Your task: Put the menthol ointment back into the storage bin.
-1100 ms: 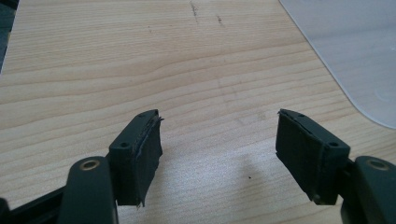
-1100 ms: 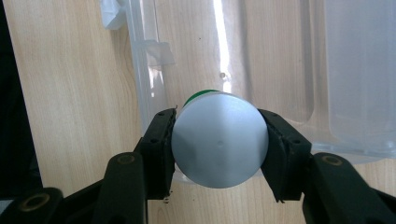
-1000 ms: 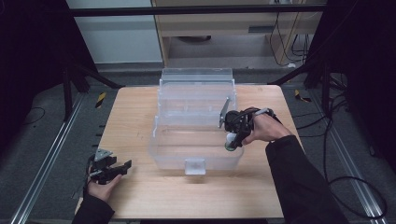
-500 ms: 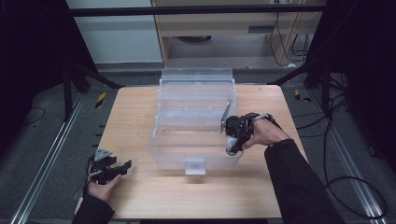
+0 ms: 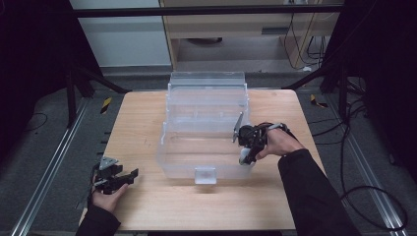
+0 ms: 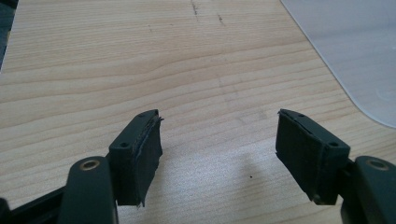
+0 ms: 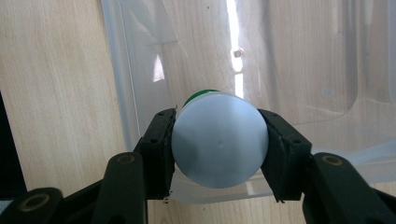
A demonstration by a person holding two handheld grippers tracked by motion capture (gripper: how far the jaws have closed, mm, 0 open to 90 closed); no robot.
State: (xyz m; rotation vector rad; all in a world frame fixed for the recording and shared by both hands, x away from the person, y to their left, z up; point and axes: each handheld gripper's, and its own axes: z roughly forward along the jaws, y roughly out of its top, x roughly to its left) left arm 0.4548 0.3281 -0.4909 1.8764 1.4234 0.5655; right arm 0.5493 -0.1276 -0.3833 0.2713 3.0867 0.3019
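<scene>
A clear plastic storage box [image 5: 206, 105] stands open in the middle of the wooden table, its lid tilted back. My right gripper [image 5: 246, 156] hovers over the box's near right corner, shut on a white round container [image 7: 218, 139] with a green part behind it, seen end-on above the box's wall [image 7: 140, 70]. In the high view the container [image 5: 244, 158] shows as a pale blob at the fingertips. My left gripper [image 5: 129, 175] rests at the table's near left, open, with bare wood between its jaws [image 6: 219, 154].
The box's rounded corner [image 6: 355, 51] lies ahead to the right of the left gripper. A latch tab [image 5: 205, 174] sits on the box's front wall. Wooden table [image 5: 147, 123] has free room left of the box. Cables trail on the floor at the right.
My right gripper has moved a little toward the near right corner of the box and lower, still holding the container. The left gripper has stayed put.
</scene>
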